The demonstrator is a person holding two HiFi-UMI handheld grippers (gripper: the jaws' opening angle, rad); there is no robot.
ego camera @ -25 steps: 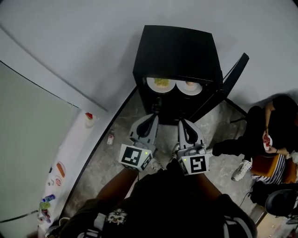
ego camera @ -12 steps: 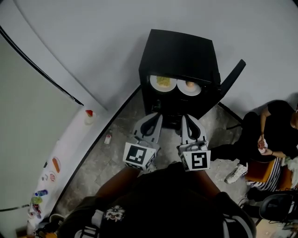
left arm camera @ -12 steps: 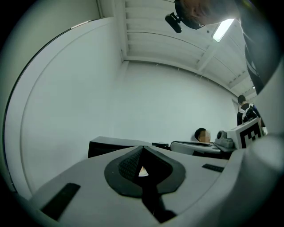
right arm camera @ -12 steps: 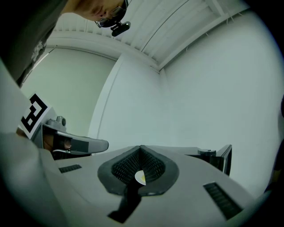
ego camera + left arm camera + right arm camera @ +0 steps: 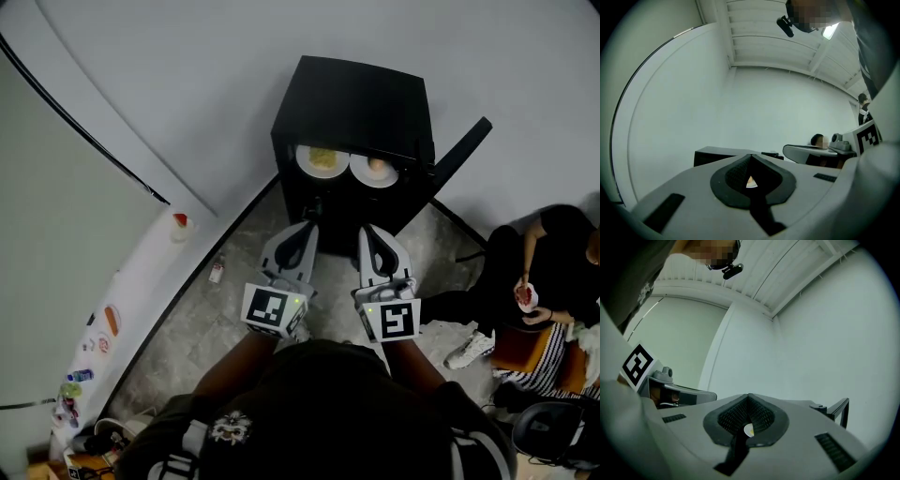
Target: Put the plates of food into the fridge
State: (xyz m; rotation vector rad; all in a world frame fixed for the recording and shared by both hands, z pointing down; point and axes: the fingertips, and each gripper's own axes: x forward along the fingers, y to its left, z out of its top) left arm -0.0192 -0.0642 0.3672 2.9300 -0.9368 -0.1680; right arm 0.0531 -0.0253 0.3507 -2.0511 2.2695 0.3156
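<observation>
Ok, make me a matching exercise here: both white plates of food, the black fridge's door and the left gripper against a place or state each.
1. round white plate of yellow food
2. round white plate of orange-brown food
3. door of the black box-shaped fridge
4. left gripper

a. swung open to the right
b. shut, nothing held
c. inside the fridge, left side
d. inside the fridge, right side

Pairs: 1-c, 2-d, 3-a, 4-b
</observation>
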